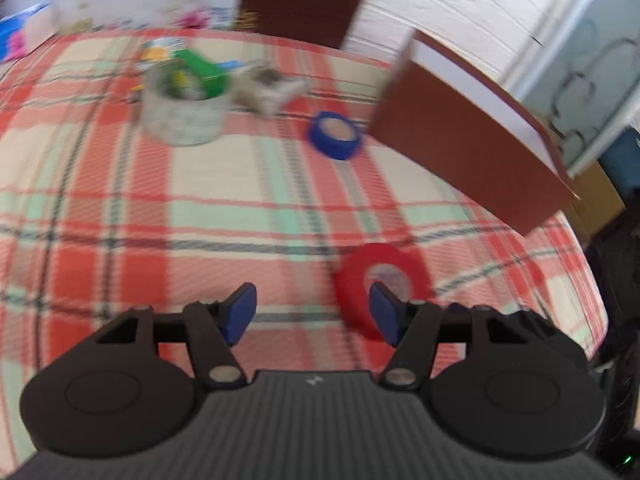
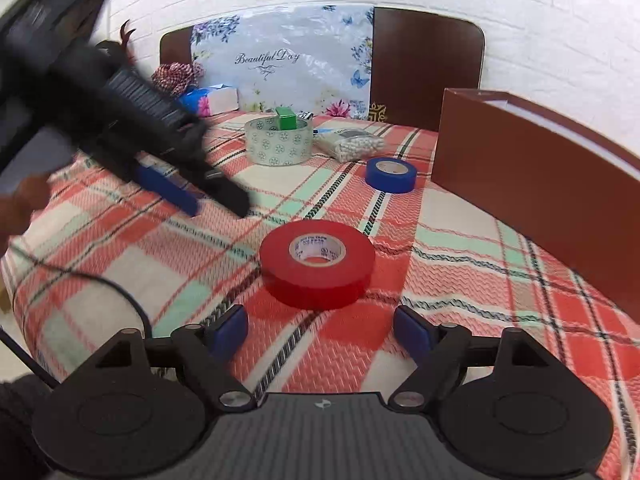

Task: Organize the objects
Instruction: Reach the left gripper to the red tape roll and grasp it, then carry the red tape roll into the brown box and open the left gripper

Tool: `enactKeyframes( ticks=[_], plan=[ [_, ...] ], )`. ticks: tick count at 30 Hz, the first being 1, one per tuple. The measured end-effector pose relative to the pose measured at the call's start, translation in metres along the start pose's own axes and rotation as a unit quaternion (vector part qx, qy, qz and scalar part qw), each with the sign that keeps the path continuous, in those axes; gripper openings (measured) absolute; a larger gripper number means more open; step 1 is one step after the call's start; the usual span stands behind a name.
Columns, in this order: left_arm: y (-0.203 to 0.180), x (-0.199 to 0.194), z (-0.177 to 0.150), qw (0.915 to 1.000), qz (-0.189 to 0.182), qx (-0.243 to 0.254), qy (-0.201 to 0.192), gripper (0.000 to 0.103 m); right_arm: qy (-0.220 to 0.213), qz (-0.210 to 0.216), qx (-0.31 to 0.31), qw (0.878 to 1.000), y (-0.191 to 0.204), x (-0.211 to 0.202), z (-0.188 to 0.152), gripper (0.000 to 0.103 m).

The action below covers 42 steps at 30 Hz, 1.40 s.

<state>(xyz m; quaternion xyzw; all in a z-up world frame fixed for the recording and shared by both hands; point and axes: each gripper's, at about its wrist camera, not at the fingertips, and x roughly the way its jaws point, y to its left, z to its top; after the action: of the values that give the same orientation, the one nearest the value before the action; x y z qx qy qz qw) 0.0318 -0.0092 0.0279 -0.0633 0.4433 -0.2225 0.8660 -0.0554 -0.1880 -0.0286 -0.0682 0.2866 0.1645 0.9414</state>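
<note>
Right hand-held gripper (image 2: 321,330) agape, red tape (image 2: 317,263) ahead, left view blurred

Open blanket (image 2: 460,240) around red tape (image 2: 318,264); brown box (image 2: 532,184) seemingly walls right.

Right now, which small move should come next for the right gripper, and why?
Probably ease the right gripper forward and down over the red tape roll: its jaws stand open and empty, and the roll lies flat just ahead of them, beside the brown box.

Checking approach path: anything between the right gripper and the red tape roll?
Nothing. In the right wrist view only bare plaid cloth lies between the right gripper, jaws open, and the red tape roll.
</note>
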Motion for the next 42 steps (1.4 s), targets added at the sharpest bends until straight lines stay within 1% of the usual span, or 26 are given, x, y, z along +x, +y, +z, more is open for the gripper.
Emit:
enactKeyframes(
  ticks=[2, 4, 5, 6, 7, 8, 9, 10, 12, 13, 15, 18, 19, 21, 23, 27, 29, 31, 32, 33, 34, 36, 37, 40, 41, 42],
  plan=[
    [-0.016, 0.004, 0.003, 0.9998, -0.004, 0.017, 0.004, 0.057, 0.007, 0.002, 0.004, 1.0, -0.002, 0.002, 0.006, 0.077],
    [-0.023, 0.011, 0.006, 0.9997, 0.005, 0.022, 0.012, 0.051, 0.007, 0.0, 0.009, 1.0, -0.004, 0.007, 0.013, 0.077],
    [-0.023, 0.017, 0.007, 0.9994, 0.012, 0.021, 0.023, 0.049, 0.01, -0.002, 0.009, 1.0, -0.005, 0.011, 0.018, 0.077],
    [-0.022, 0.025, 0.008, 0.999, 0.018, 0.014, 0.04, 0.041, 0.019, -0.002, 0.01, 1.0, -0.007, 0.018, 0.022, 0.078],
    [-0.02, 0.034, 0.007, 0.9983, 0.014, 0.003, 0.057, 0.038, 0.031, 0.001, 0.013, 0.999, -0.008, 0.027, 0.025, 0.08],
    [-0.018, 0.038, 0.004, 0.9985, 0.004, -0.008, 0.054, 0.038, 0.036, 0.01, 0.018, 0.999, -0.01, 0.034, 0.027, 0.083],
    [-0.02, 0.04, 0.004, 0.9986, 0.011, -0.009, 0.051, 0.038, 0.033, 0.018, 0.018, 0.999, -0.01, 0.037, 0.03, 0.073],
    [-0.024, 0.044, 0.006, 0.9981, 0.025, -0.002, 0.056, 0.036, 0.031, 0.03, 0.016, 0.999, -0.007, 0.039, 0.033, 0.072],
    [-0.034, 0.043, 0.013, 0.9971, 0.045, 0.013, 0.06, 0.035, 0.024, 0.017, 0.015, 0.999, -0.004, 0.037, 0.036, 0.071],
    [-0.043, 0.04, 0.019, 0.9969, 0.048, 0.028, 0.056, 0.035, 0.011, 0.011, 0.019, 1.0, -0.005, 0.033, 0.036, 0.071],
    [-0.063, 0.029, 0.033, 0.9968, 0.042, 0.062, 0.029, 0.035, -0.031, -0.011, 0.018, 0.999, -0.013, 0.019, 0.04, 0.071],
    [-0.098, 0.019, 0.063, 0.9942, 0.023, 0.103, -0.018, 0.035, -0.098, -0.065, 0.016, 0.993, -0.036, -0.001, 0.054, 0.071],
    [-0.112, 0.019, 0.075, 0.9926, 0.016, 0.116, -0.032, 0.035, -0.116, -0.085, 0.014, 0.99, -0.045, -0.005, 0.06, 0.071],
    [-0.139, 0.025, 0.097, 0.9891, 0.006, 0.138, -0.05, 0.035, -0.138, -0.12, 0.011, 0.983, -0.068, -0.009, 0.071, 0.071],
    [-0.166, 0.039, 0.115, 0.9856, -0.006, 0.158, -0.061, 0.035, -0.149, -0.148, 0.022, 0.977, -0.096, -0.01, 0.079, 0.071],
    [-0.208, 0.075, 0.139, 0.9815, -0.028, 0.179, -0.061, 0.035, -0.149, -0.19, 0.048, 0.969, -0.147, -0.007, 0.085, 0.071],
    [-0.224, 0.094, 0.148, 0.9797, -0.035, 0.189, -0.057, 0.035, -0.142, -0.205, 0.057, 0.967, -0.169, -0.001, 0.085, 0.071],
    [-0.236, 0.112, 0.152, 0.9789, -0.044, 0.194, -0.047, 0.036, -0.126, -0.221, 0.064, 0.965, -0.188, 0.009, 0.084, 0.071],
    [-0.239, 0.121, 0.153, 0.9792, -0.049, 0.193, -0.038, 0.036, -0.117, -0.231, 0.069, 0.963, -0.196, 0.016, 0.083, 0.072],
    [-0.242, 0.129, 0.152, 0.9798, -0.05, 0.191, -0.028, 0.036, -0.118, -0.243, 0.076, 0.96, -0.202, 0.019, 0.082, 0.078],
    [-0.242, 0.134, 0.15, 0.9807, -0.044, 0.189, -0.022, 0.036, -0.123, -0.247, 0.086, 0.957, -0.206, 0.018, 0.081, 0.081],
    [-0.238, 0.133, 0.144, 0.9806, -0.045, 0.189, -0.028, 0.036, -0.132, -0.255, 0.091, 0.954, -0.205, 0.016, 0.08, 0.077],
    [-0.235, 0.13, 0.14, 0.9802, -0.045, 0.19, -0.032, 0.04, -0.142, -0.256, 0.093, 0.952, -0.202, 0.013, 0.077, 0.077],
    [-0.222, 0.116, 0.129, 0.9788, -0.061, 0.191, -0.039, 0.041, -0.178, -0.242, 0.102, 0.948, -0.186, 0.003, 0.065, 0.073],
    [-0.218, 0.108, 0.124, 0.9782, -0.063, 0.192, -0.047, 0.041, -0.189, -0.237, 0.103, 0.948, -0.178, -0.001, 0.061, 0.07],
    [-0.212, 0.097, 0.118, 0.9762, -0.062, 0.197, -0.065, 0.041, -0.196, -0.236, 0.101, 0.946, -0.17, -0.004, 0.057, 0.068]
  ],
)
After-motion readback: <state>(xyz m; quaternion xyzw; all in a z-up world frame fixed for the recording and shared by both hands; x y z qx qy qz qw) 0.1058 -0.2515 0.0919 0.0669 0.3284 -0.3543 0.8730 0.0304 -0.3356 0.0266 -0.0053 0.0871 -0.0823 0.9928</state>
